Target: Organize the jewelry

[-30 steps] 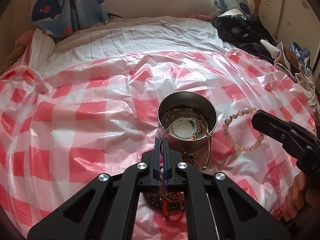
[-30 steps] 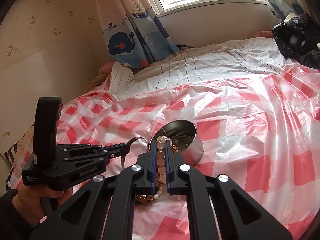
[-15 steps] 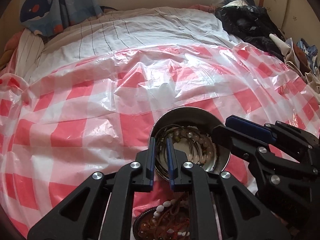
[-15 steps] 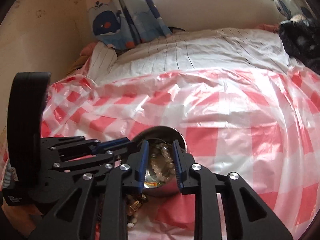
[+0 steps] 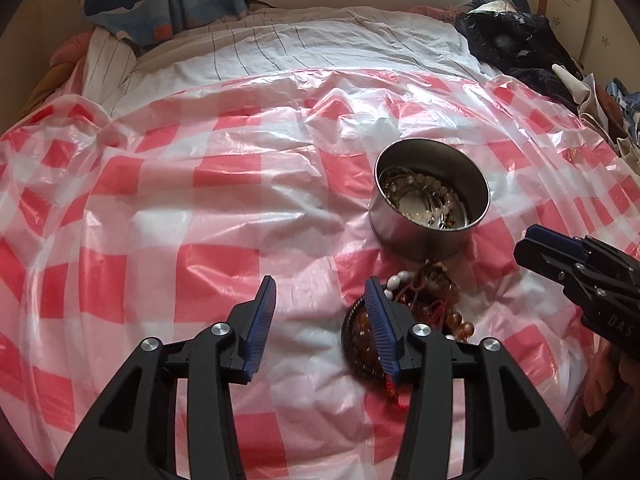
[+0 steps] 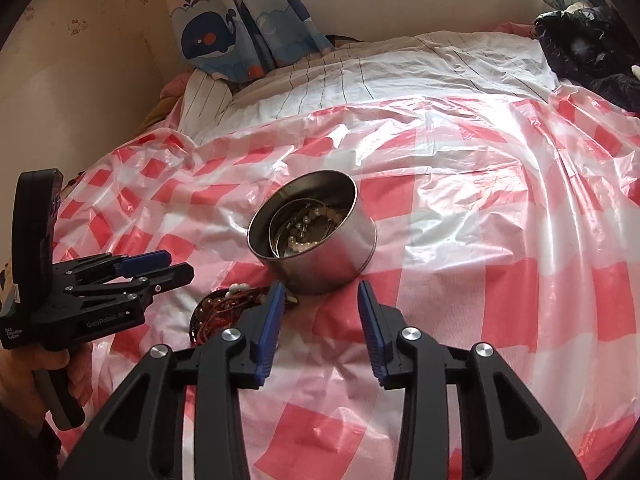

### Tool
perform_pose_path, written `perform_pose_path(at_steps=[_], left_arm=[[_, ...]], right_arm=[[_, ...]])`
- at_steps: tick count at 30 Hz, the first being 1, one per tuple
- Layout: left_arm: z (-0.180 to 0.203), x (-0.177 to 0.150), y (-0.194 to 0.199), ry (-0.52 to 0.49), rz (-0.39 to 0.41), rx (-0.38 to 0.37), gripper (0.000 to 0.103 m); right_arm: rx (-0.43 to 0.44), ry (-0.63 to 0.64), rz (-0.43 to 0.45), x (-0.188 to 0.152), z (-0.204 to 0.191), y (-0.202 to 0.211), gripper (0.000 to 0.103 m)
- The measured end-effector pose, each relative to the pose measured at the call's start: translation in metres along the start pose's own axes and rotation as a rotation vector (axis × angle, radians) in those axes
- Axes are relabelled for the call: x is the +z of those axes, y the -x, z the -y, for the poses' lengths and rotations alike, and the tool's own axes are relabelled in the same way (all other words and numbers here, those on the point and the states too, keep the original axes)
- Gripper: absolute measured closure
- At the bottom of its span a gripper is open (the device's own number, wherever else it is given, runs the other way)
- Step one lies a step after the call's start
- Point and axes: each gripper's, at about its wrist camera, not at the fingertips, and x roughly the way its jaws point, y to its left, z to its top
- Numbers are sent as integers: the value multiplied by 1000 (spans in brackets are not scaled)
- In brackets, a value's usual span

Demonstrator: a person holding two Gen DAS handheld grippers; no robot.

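Note:
A round steel tin [image 5: 430, 216] stands on the red-checked plastic sheet and holds bead bracelets and bangles [image 5: 424, 204]. It shows in the right wrist view [image 6: 316, 236] too. A dark dish with a heap of brown, red and white bead jewelry [image 5: 424, 308] lies just in front of the tin, also in the right wrist view [image 6: 224, 308]. My left gripper [image 5: 320, 304] is open and empty, left of the dish. My right gripper [image 6: 320, 300] is open and empty, just in front of the tin.
The red-checked plastic sheet [image 5: 200, 200] covers a bed with a striped white sheet [image 5: 320, 44] behind. Dark clothes [image 5: 516, 44] are piled at the back right. Whale-print curtains [image 6: 248, 28] and a wall stand behind the bed.
Both grippers let go of their bracelets into the tin, opened wide and drew back from it. The pink bead bracelet now lies inside the tin.

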Motion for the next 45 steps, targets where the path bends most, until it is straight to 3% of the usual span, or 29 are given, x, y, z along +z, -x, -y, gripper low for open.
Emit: perform_pose_path(at_steps=[2, 7, 9, 10, 14, 17, 21, 23, 25, 28, 31, 32, 33, 39, 43, 45], left_arm=[[-3, -8, 4, 12, -5, -2, 54], [-10, -19, 12, 40, -5, 1, 49], [-9, -21, 14, 39, -5, -2, 48], [-8, -23, 15, 37, -6, -8, 48], [-1, -30, 17, 15, -20, -20, 47], [1, -36, 15, 8, -38, -22, 47], [3, -37, 15, 1, -35, -29, 47], [4, -37, 15, -4, -34, -28, 47], [5, -37, 13, -4, -36, -23, 47], [4, -36, 12, 2, -36, -16, 46], [5, -34, 10, -3, -31, 1, 44], [6, -34, 10, -11, -32, 2, 44], [8, -33, 9, -18, -33, 2, 44], [12, -32, 9, -26, -32, -6, 44], [12, -32, 5, -8, -39, -22, 43], [14, -32, 2, -16, -46, -15, 42]], right_arm=[[-20, 5, 4, 6, 0, -5, 56], [12, -52, 13, 39, 14, -30, 53], [72, -71, -29, 45, 16, -48, 53], [91, -72, -44, 46, 14, -57, 47], [250, -40, -100, 44, -5, -73, 46], [172, 3, -103, 37, -13, -60, 46], [134, 53, -98, 13, -19, -30, 48], [137, 54, -112, -4, -19, -23, 66], [157, 38, -139, -12, -18, -28, 75], [169, 22, -155, -9, -23, -41, 75], [107, 15, -190, -10, -23, -59, 74], [119, -7, -189, -12, -20, -60, 84], [133, -17, -184, -11, -18, -57, 86], [140, -13, -106, -19, -11, -6, 86], [177, -33, -168, -41, -5, -2, 86], [114, 13, -232, -49, -11, -9, 80]])
